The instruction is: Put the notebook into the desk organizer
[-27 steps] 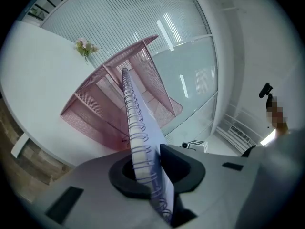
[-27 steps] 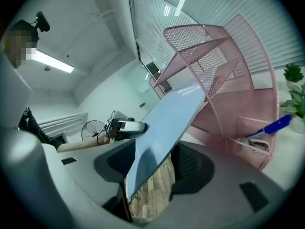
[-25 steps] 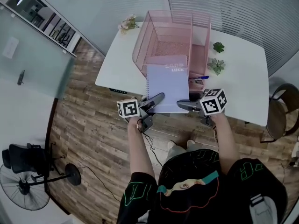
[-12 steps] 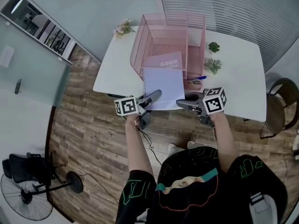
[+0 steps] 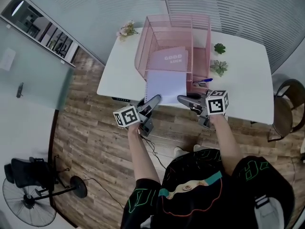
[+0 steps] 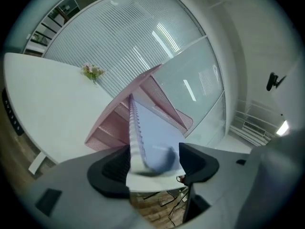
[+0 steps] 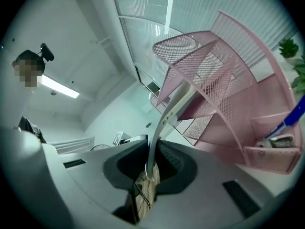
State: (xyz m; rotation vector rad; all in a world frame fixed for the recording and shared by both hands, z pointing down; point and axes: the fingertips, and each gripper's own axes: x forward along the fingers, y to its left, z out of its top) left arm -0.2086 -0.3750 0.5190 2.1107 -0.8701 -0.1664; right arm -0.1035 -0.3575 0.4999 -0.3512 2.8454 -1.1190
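The pale lilac spiral notebook [image 5: 167,85] slants up from the desk edge, and its printed far end rests inside the pink mesh desk organizer [image 5: 162,32]. My left gripper [image 5: 152,101] sits at the near left corner; its jaws have just been opening and stand wide. The spiral edge of the notebook [image 6: 143,137] lies between them, untouched by the pads. My right gripper [image 5: 183,100] holds the near right corner; its jaws have just been closing. They pinch the thin edge of the notebook [image 7: 164,118], with the organizer [image 7: 214,80] just ahead.
The white desk [image 5: 248,80] carries two small green plants [image 5: 220,48] [image 5: 220,67] to the right of the organizer and a flower sprig [image 5: 127,30] to its left. A blue pen [image 5: 202,80] lies in the organizer's low front tray. A chair [image 5: 286,109] stands at the right.
The notebook has slid farther into the organizer. The left gripper has drawn back toward the near left and its jaws have spread. The right gripper has closed on the notebook's corner.
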